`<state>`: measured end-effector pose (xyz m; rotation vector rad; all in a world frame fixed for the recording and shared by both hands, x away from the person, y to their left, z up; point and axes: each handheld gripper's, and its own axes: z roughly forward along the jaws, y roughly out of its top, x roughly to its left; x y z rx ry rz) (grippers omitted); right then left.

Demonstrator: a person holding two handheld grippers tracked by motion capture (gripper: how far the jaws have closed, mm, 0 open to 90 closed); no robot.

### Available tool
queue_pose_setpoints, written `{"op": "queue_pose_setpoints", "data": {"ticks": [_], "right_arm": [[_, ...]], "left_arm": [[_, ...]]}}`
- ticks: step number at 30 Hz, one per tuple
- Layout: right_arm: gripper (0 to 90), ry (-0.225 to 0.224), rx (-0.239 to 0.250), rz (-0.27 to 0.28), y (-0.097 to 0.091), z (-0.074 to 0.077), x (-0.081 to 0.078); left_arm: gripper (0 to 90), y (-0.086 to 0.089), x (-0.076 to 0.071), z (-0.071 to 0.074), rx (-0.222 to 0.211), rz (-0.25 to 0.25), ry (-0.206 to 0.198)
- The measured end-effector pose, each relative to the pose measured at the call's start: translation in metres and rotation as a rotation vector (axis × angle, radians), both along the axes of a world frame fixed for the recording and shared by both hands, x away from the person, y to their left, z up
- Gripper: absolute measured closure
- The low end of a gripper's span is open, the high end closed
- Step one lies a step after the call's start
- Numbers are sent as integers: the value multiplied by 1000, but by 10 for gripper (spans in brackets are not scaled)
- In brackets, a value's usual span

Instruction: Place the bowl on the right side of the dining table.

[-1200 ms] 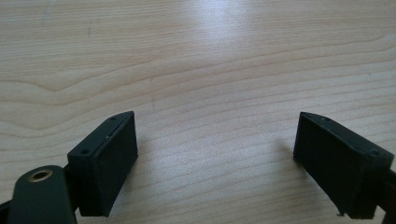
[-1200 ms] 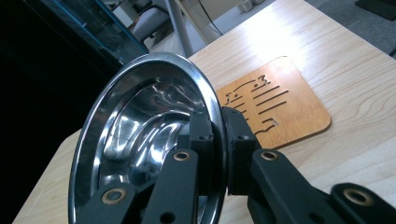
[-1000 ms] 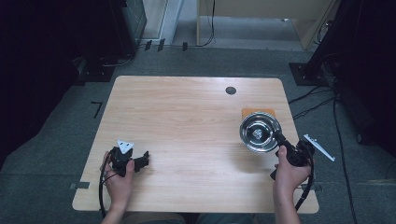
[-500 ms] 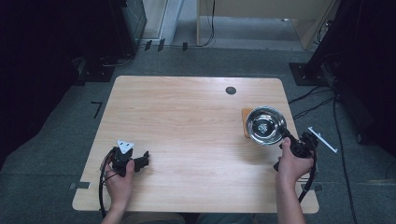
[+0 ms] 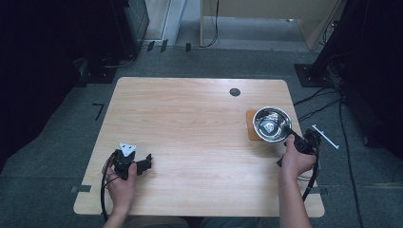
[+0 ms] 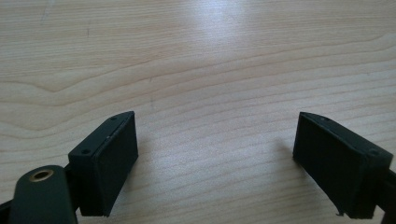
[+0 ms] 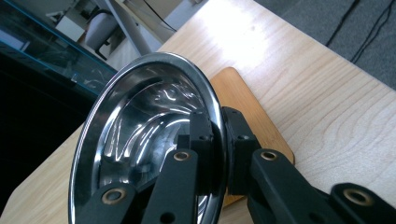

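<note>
A shiny steel bowl [image 5: 272, 124] sits at the table's right side, over a small brown wooden coaster [image 5: 252, 130]. My right gripper [image 5: 290, 136] is shut on the bowl's near rim. In the right gripper view the bowl [image 7: 140, 140] looks tilted, with the rim pinched between the jaws of the right gripper [image 7: 218, 140] and the coaster [image 7: 243, 112] below it. My left gripper [image 5: 148, 162] rests low over bare wood at the front left. The left gripper [image 6: 217, 163] is open, with nothing between its pads.
The light wooden table [image 5: 190, 123] has a small dark round grommet [image 5: 235, 92] near its far edge. A white strip [image 5: 325, 137] lies on the floor off the right edge. Cables and dark equipment surround the table.
The right gripper and the bowl have shifted right and slightly away from me, toward the table's right edge. The left gripper has stayed put.
</note>
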<state>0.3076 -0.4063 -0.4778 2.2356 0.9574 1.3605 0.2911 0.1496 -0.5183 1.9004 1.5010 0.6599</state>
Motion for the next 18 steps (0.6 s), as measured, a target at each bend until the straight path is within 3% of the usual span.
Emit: {"op": "queue_pose_setpoints", "data": {"ticks": [12,15,18], "right_arm": [[851,75,39,-38,-1,-21,22],[851,78,36,-48,0,-22,27],[851,72,69,-65,0,-23,31]], "left_arm": [[136,0,0,0,0,-3,-1],[136,0,0,0,-1,-3,0],[136,0,0,0,-1,-3,-1]]}}
